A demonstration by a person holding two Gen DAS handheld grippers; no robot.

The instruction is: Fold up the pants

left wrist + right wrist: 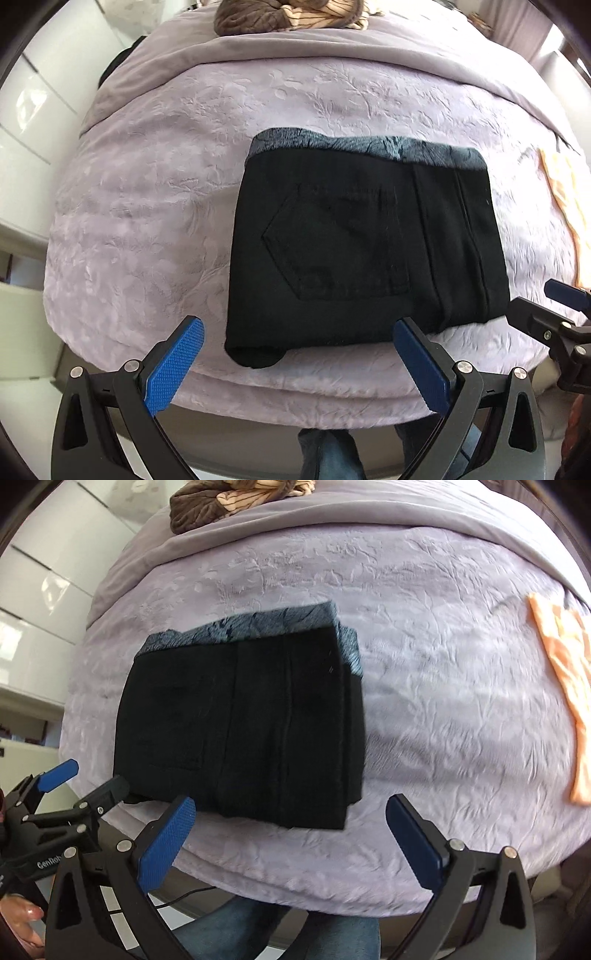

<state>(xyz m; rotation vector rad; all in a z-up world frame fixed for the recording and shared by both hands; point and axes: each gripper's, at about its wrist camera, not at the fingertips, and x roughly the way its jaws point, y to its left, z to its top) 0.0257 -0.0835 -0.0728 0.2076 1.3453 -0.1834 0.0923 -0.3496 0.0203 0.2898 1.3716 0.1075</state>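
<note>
The black pants [365, 243] lie folded into a compact rectangle on the bed [147, 206], which is covered by a pale lilac spread with an embossed leaf pattern. A back pocket faces up on the folded bundle, and a strip of grey-blue fleecy lining shows along its far edge. In the left wrist view the left gripper [299, 363] hangs above the near edge of the bed, just short of the pants, with its blue-padded fingers [173, 365] spread wide and nothing between them. In the right wrist view the right gripper [291, 843] sits near the bundle's near right corner, its fingers [166, 843] likewise spread wide and holding nothing. Each gripper shows at the edge of the other's view, the two side by side and apart. An orange cloth [565, 701] lies on the spread well to the right of the pants. At the far end of the bed sits a brown cushion [251, 16] with a striped beige garment [325, 11] touching it. White glossy cabinet fronts [33, 110] stand to the left of the bed. The person's blue jeans [277, 934] show below the bed's near edge.
</note>
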